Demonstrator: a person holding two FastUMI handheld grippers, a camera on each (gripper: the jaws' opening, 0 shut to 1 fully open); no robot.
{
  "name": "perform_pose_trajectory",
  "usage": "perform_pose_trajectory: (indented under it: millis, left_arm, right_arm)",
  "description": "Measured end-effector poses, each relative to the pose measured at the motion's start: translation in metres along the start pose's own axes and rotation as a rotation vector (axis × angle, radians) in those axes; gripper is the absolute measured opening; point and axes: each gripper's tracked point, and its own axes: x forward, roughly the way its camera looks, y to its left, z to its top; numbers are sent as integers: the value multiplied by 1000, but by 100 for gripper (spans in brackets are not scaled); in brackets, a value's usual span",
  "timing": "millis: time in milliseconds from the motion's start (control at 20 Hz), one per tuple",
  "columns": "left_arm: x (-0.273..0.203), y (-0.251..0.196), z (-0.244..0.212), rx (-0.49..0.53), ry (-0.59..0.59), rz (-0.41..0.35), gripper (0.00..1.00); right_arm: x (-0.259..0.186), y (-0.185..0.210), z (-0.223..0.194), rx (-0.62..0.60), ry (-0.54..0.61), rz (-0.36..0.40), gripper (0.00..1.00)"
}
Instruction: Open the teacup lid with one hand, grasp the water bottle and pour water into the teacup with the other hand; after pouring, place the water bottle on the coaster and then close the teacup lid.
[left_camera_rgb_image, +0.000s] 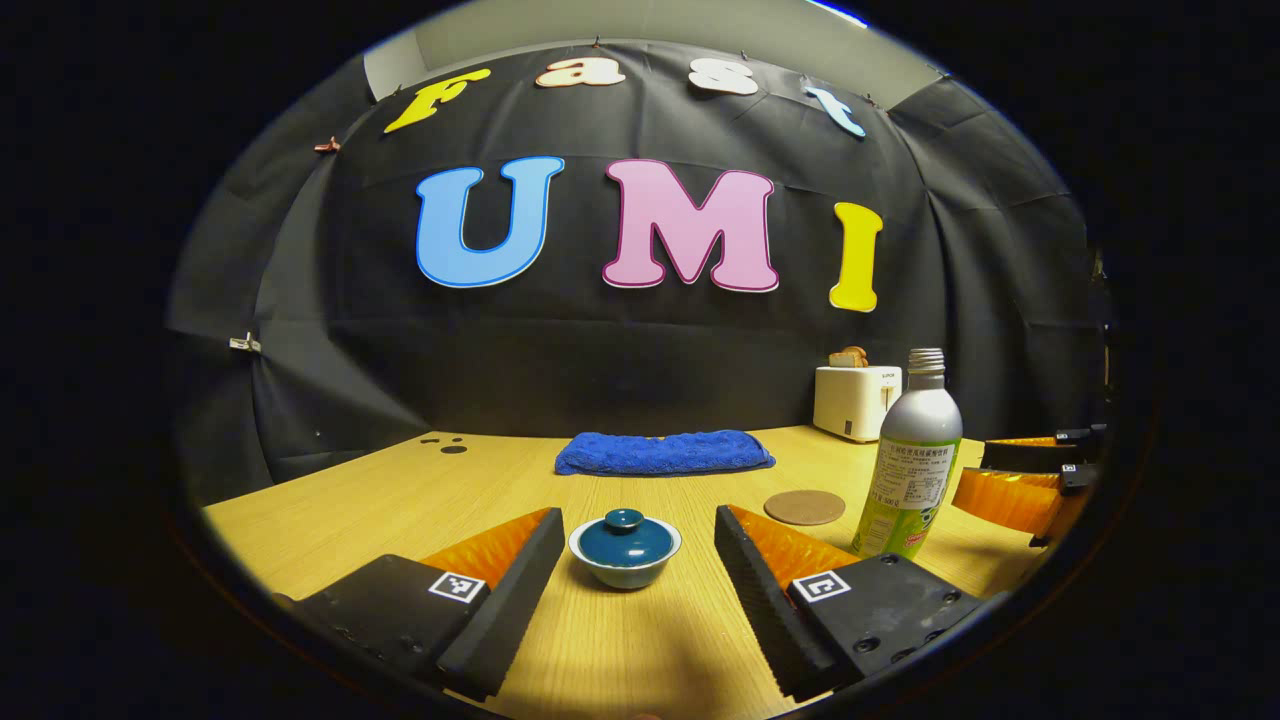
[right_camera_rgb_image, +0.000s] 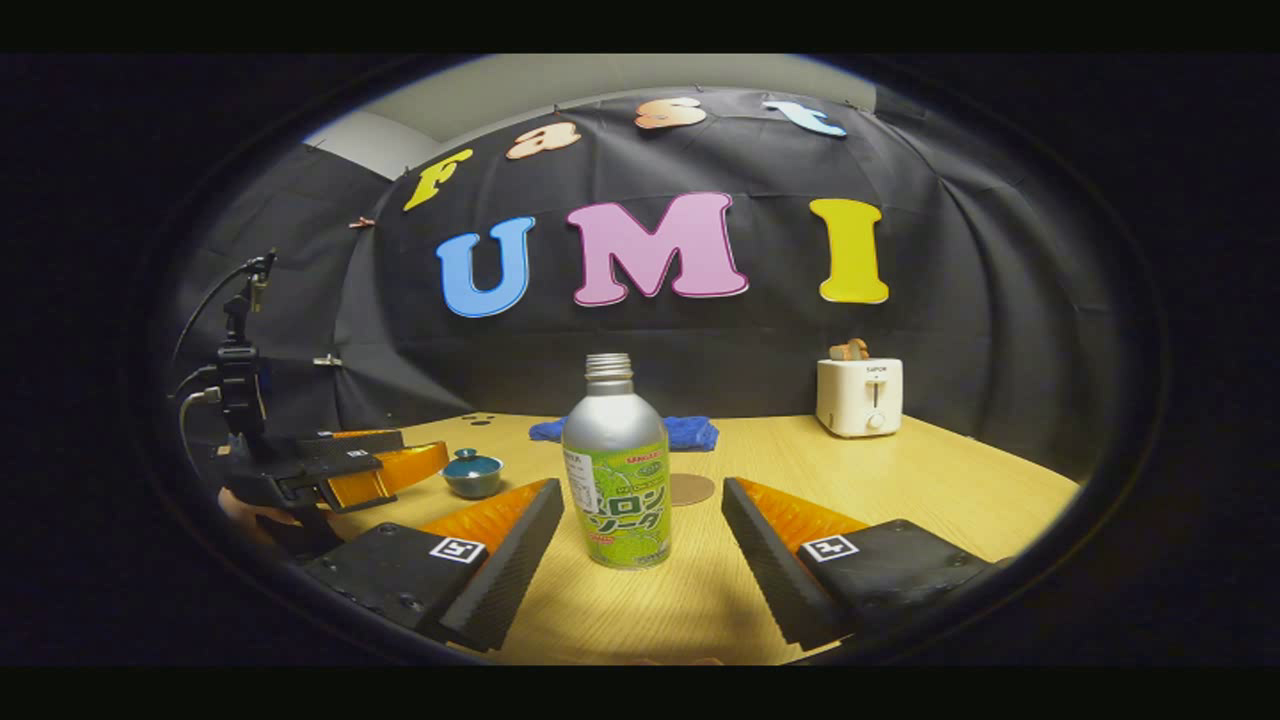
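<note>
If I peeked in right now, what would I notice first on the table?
Probably the water bottle, standing upright with its cap off, right between the open fingers of the right gripper. Next, the little teacup with its lid still on, sitting between the open fingers of the left gripper. Behind them lie a round coaster and a folded blue towel, with a white toaster near the back wall.

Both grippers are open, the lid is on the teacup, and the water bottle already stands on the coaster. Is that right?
Not quite. The right gripper view shows the water bottle standing on the bare table, with the coaster lying behind it. The rest holds: left gripper and right gripper are open, and the lid sits on the teacup.
</note>
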Motion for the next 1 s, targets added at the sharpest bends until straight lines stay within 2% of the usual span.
perform_pose_trajectory:
  millis: [450, 650, 850, 1000]
  left_arm:
    - [1, -7, 3, 15, -2, -30, 96]
    - [12, 9, -1, -2, 8, 15, 95]
    - [32, 23, -10, 24, 71, 39, 95]
    - [50, 22, -13, 48, 109, 26, 95]
  right_arm:
    - [8, 1, -5, -5, 18, 16, 99]
    - [13, 1, -6, -1, 33, 32, 99]
    - [17, -9, 1, 1, 33, 25, 99]
    - [20, -15, 1, -37, 30, 15, 99]
